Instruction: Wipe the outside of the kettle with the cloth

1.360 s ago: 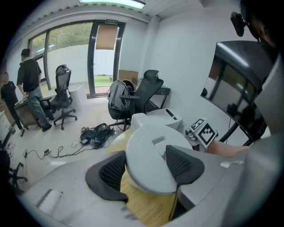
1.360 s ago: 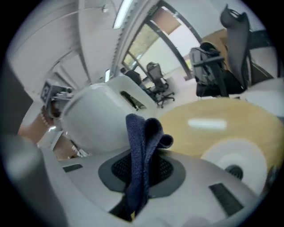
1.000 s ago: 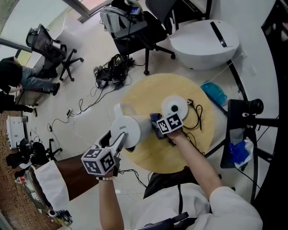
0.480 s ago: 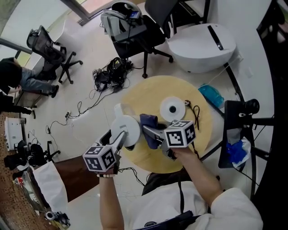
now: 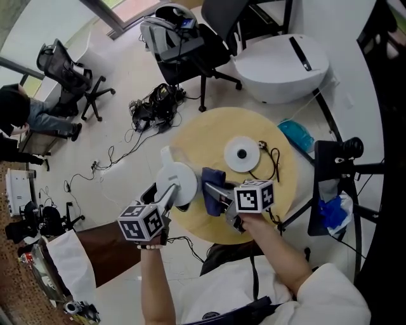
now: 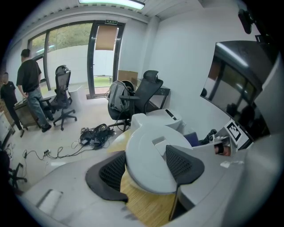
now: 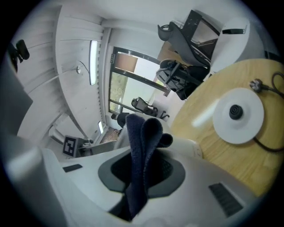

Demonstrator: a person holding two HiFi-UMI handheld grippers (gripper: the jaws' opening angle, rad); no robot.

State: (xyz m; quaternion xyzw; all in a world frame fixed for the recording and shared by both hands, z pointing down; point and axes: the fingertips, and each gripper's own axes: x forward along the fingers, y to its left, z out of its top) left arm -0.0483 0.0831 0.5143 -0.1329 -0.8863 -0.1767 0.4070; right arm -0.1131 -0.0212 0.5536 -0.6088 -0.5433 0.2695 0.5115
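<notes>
Clamping the kettle (image 5: 178,179) in wide jaws, the left gripper (image 5: 167,195) presents its side; the cloth (image 5: 213,180), pinched in the right gripper (image 5: 219,193), hangs just beside it on the right

Floor (image 5: 120,159): pale, glossy.
Walls (image 6: 186,66): white.
Glazed doors (image 6: 100,57): upper left of the left gripper view, daylight and greenery behind.
Ceiling strip light (image 6: 111,3): lit, at that view's top.
Round wooden surface (image 5: 203,136): centre of the head view.
Black office chairs: upper left (image 5: 66,66) and top centre (image 5: 212,35).
Cable tangle (image 5: 155,105): on the floor between them.
White oval unit (image 5: 279,63): upper right.
</notes>
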